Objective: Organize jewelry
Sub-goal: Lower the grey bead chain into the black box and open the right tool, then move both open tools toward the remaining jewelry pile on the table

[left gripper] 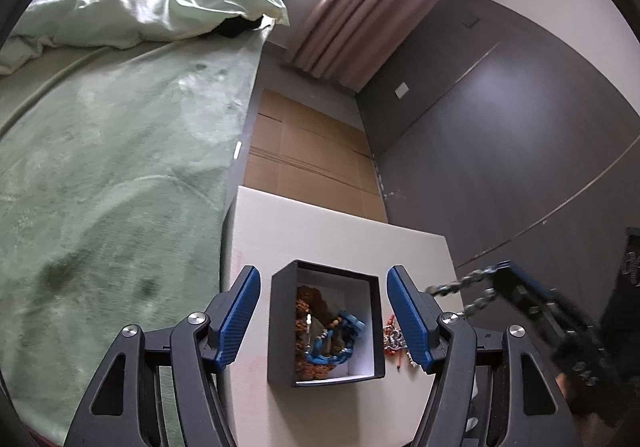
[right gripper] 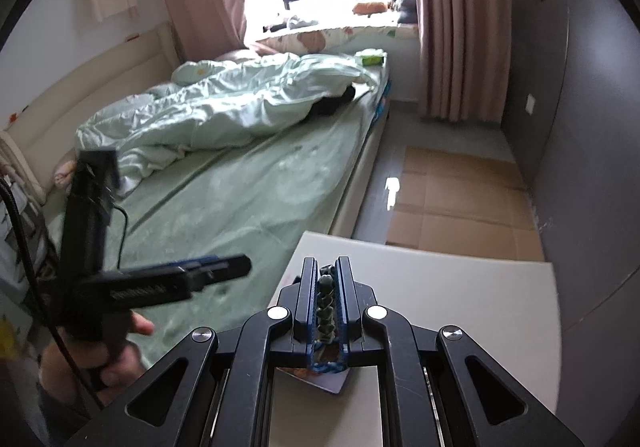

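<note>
A black jewelry box (left gripper: pixel 280 327) with a white inside stands open on the white table (left gripper: pixel 340 239). A blue beaded bracelet (left gripper: pixel 340 339) and brown beads (left gripper: pixel 308 303) lie in it. My left gripper (left gripper: pixel 324 315) is open, its blue pads on either side of the box, above it. A small red and silver piece (left gripper: pixel 394 339) lies on the table right of the box. My right gripper (left gripper: pixel 500 271) is shut on a dark beaded chain (left gripper: pixel 460 287) that hangs right of the box. In the right wrist view the chain (right gripper: pixel 325 307) sits between the shut pads of the right gripper (right gripper: pixel 325 267).
A bed with a green blanket (left gripper: pixel 120 167) lies along the table's left side. Flattened cardboard (left gripper: pixel 312 151) covers the floor beyond the table. A grey wardrobe wall (left gripper: pixel 500 127) stands to the right. Pink curtains (right gripper: pixel 452 27) hang by the window.
</note>
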